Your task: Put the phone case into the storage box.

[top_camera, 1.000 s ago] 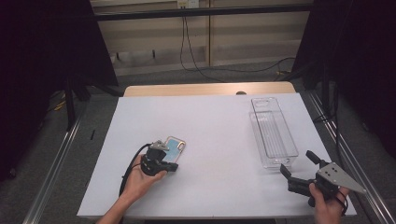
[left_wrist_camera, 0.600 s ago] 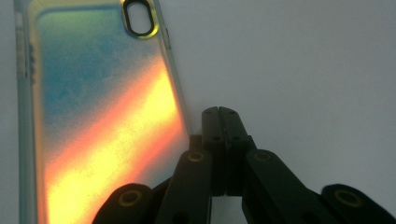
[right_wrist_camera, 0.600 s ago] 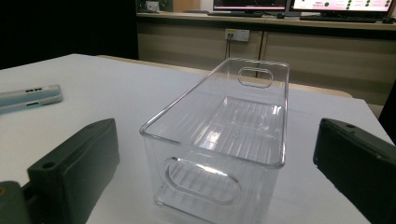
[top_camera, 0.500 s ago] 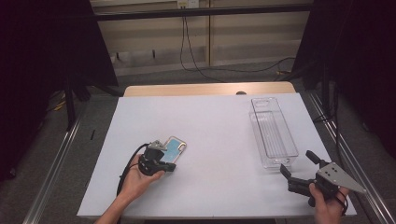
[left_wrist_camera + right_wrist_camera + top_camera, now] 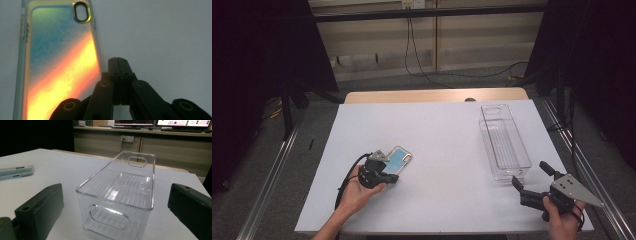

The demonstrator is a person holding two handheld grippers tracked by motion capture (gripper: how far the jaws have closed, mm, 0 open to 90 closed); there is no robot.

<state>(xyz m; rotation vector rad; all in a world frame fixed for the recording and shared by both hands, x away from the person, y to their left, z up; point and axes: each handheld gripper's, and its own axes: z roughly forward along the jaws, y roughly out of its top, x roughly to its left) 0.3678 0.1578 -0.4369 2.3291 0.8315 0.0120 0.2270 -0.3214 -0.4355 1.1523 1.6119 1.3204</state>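
1. The left gripper (image 5: pixel 388 176) sits low over the white bench (image 5: pixel 447 150) near its front left part, with its jaws pressed fully together and nothing between them.
2. In the left gripper view those closed jaws point at bare bench just beside the long edge of the phone case (image 5: pixel 57 65); whether they touch it cannot be told.
3. The phone case (image 5: pixel 398 159) lies flat on the bench, its iridescent blue-to-orange back facing up and the oval camera cutout at its far end.
4. The right gripper (image 5: pixel 532 181) is held near the front right corner of the bench, jaws spread wide and empty.
5. Its jaws face the near short end of a clear plastic bin (image 5: pixel 120 192), which stands upright and empty on the bench.
6. The bin (image 5: pixel 504 142) is well apart from the phone case.
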